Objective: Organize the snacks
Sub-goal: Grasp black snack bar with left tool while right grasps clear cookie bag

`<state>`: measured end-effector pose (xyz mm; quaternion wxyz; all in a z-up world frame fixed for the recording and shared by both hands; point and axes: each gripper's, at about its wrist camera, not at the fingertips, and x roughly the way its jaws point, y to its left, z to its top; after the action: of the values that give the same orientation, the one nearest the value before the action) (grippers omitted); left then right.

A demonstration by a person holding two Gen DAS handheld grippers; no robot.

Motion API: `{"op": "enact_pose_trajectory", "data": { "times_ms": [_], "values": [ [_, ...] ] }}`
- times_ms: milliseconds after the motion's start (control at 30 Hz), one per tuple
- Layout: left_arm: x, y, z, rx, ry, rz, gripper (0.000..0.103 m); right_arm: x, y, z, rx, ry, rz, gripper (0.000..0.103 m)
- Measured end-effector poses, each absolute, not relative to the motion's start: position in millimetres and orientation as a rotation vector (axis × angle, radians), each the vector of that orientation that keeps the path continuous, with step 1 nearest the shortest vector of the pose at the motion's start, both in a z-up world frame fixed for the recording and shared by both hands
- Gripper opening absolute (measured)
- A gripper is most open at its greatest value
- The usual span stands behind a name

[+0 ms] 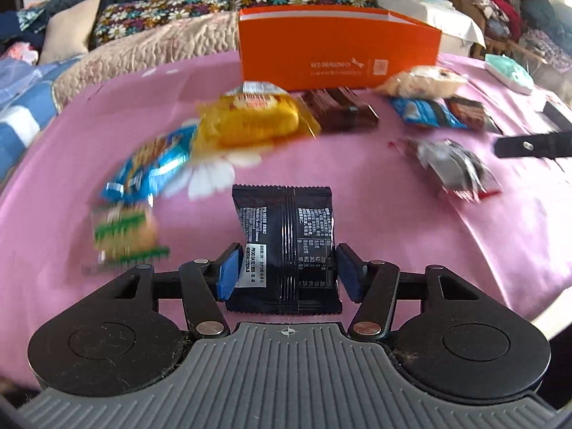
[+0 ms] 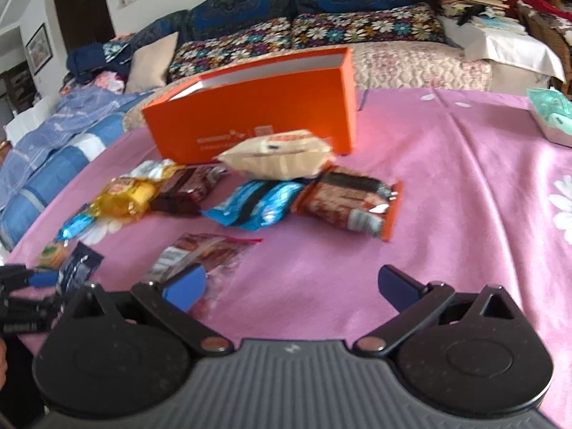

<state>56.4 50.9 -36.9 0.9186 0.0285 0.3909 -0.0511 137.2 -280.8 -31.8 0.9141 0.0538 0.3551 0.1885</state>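
Left wrist view: a black snack packet (image 1: 284, 246) sits between the left gripper's (image 1: 284, 273) narrowed blue pads, apparently gripped. Ahead stands the orange box (image 1: 339, 50). Lift gently, squarely. Right gripper (image 2: 291, 286) gapes wide, empty.

Glossy foil black packet (image 1: 284, 246) on matt pink cloth (image 1: 357, 214)

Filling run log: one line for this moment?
left tongs: gripping black snack packet | right tongs: open, empty | orange box: upright, open
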Motion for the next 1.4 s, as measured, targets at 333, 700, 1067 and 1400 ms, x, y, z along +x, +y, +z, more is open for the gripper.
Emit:
{"op": "enact_pose_trajectory", "data": {
  "times_ms": [333,700,1067,1400],
  "values": [
    [58,50,-37,0.008,0.802,-0.082,0.04,149,-211,-32,0.054,0.748,0.516,0.102],
    [56,47,-40,0.025,0.792,-0.095,0.052,140,-223,-47,-0.126,0.716,0.38,0.062],
    [59,44,-42,0.042,0.796,-0.082,0.059,128,-276,-56,-0.075,0.739,0.265,0.103],
    [55,50,-41,0.038,0.768,-0.098,0.021,124,-263,-50,-0.107,0.705,0.338,0.062]
  ]
}}
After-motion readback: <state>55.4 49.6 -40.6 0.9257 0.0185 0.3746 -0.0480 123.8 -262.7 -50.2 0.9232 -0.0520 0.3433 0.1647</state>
